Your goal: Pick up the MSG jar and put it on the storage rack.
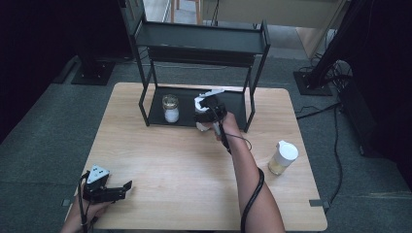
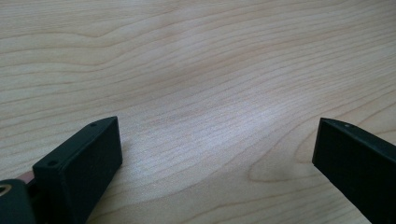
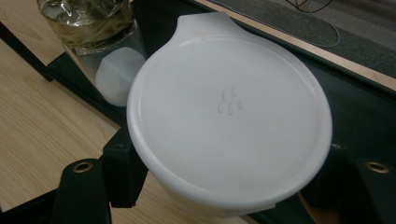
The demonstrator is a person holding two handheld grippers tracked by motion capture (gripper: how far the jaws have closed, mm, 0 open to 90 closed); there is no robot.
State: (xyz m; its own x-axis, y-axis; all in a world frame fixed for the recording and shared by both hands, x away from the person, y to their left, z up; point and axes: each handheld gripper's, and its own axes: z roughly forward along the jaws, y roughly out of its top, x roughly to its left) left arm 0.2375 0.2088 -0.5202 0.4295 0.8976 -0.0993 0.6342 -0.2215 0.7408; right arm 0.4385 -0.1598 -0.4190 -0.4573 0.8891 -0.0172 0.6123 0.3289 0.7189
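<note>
White-lidded container upright in the right tongs; at the shelf's bottom tier.

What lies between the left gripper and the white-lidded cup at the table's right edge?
Bare wood tabletop and the person's right forearm, in the high view, between the left gripper and the white-lidded cup.

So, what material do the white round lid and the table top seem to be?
The white round lid looks like matte moulded plastic: smooth, opaque, with small raised dots and a tab at its rim. The pale table top looks like light wood or wood-pattern laminate, judging by the wavy grain lines and soft sheen; which one, I cannot tell.
</note>
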